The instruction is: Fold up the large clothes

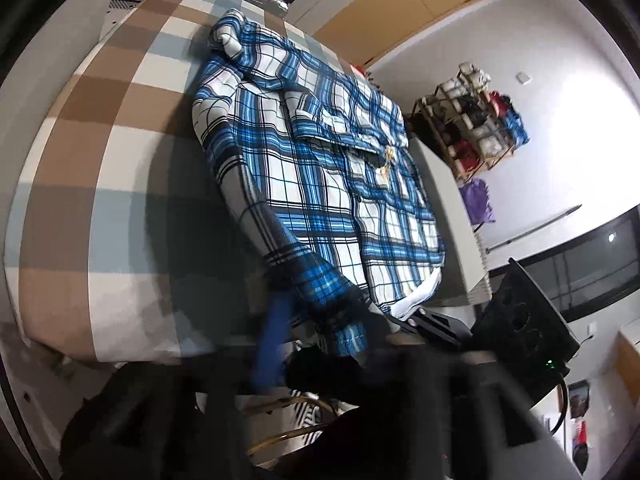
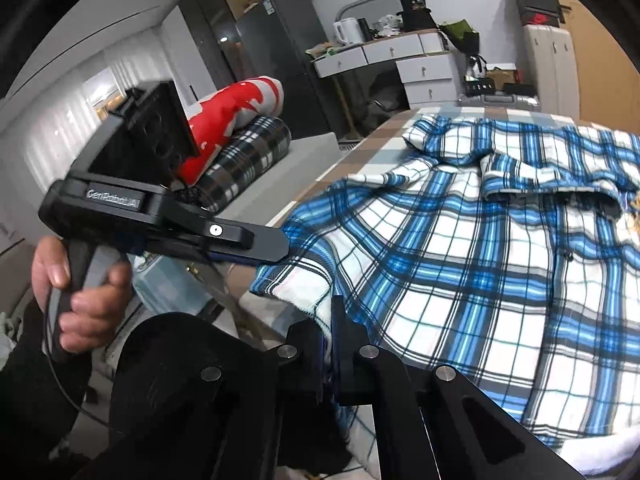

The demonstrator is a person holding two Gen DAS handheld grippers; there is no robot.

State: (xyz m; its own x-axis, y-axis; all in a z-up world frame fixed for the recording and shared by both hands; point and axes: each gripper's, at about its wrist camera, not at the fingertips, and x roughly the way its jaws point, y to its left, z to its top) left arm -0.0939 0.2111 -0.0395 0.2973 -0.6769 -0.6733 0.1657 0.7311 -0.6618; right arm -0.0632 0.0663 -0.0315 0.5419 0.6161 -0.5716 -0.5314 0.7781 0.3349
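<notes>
Shirt [image 2: 472, 248], blue-white plaid, lies spread on the bed [image 1: 112, 128], its hem at the near edge. Right gripper [image 2: 330, 344] has its fingers clamped on the hem. Left gripper [image 2: 276, 246] is at the sleeve cuff, fingers apart, nothing gripped.

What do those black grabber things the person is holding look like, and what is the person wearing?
The left gripper is matte black plastic with a pistol-style handle, flat jaws, a silver screw, white "GenRobot" lettering and a thin black cable. A boxy black block with round holes sits on top. The right gripper is black too, with angular linkage arms and round silver bolts. The hand comes out of a black sleeve.
</notes>
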